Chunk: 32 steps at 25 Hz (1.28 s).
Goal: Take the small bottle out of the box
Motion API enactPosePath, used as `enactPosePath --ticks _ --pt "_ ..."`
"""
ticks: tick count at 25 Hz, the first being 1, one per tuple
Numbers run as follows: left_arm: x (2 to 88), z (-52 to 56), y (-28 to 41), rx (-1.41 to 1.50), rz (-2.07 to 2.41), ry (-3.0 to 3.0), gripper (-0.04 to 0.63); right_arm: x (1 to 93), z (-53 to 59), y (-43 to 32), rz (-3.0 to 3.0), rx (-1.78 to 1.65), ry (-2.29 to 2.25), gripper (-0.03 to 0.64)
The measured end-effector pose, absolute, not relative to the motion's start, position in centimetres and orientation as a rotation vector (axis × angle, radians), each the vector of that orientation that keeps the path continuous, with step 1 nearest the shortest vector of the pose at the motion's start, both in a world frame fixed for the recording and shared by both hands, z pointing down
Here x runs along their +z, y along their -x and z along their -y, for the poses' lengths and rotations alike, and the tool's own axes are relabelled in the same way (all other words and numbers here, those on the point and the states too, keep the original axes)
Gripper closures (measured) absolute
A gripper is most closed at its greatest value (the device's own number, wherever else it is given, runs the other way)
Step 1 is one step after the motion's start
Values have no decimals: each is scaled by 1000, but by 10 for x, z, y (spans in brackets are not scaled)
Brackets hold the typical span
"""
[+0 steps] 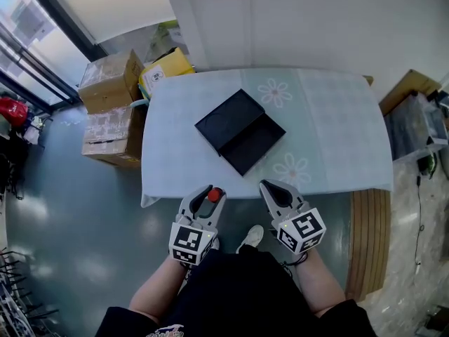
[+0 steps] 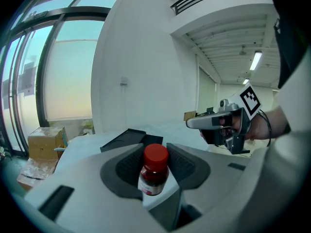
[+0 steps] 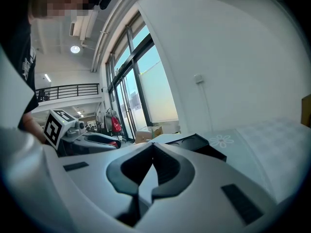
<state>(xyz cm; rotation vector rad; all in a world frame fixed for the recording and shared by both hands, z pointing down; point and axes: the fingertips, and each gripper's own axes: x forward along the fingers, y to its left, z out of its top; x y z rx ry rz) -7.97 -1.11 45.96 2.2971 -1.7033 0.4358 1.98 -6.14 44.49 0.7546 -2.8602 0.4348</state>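
A small dark bottle with a red cap (image 2: 154,171) stands upright between the jaws of my left gripper (image 2: 155,165), which is shut on it. In the head view the red cap (image 1: 215,195) shows at the left gripper (image 1: 208,195), held in the air just off the table's near edge. The black box (image 1: 240,131) lies open on the pale tablecloth (image 1: 330,118), lid spread to the left. My right gripper (image 3: 153,164) hangs beside the left one, jaws together and nothing between them; it shows in the head view as the right gripper (image 1: 275,192).
Cardboard boxes (image 1: 112,107) are stacked on the floor left of the table. A wooden bench (image 1: 368,237) and a crate of items (image 1: 417,128) stand to the right. The white wall (image 1: 295,20) backs the table.
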Motion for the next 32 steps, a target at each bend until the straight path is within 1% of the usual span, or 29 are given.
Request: enactPosePath --ticks 16,32 --pt "447 -36 137 425 1563 -2438 430 440 5 31 2793 433 -938 594" --pt "451 -71 151 399 1339 -2596 430 449 -59 40 2688 444 -1188 594"
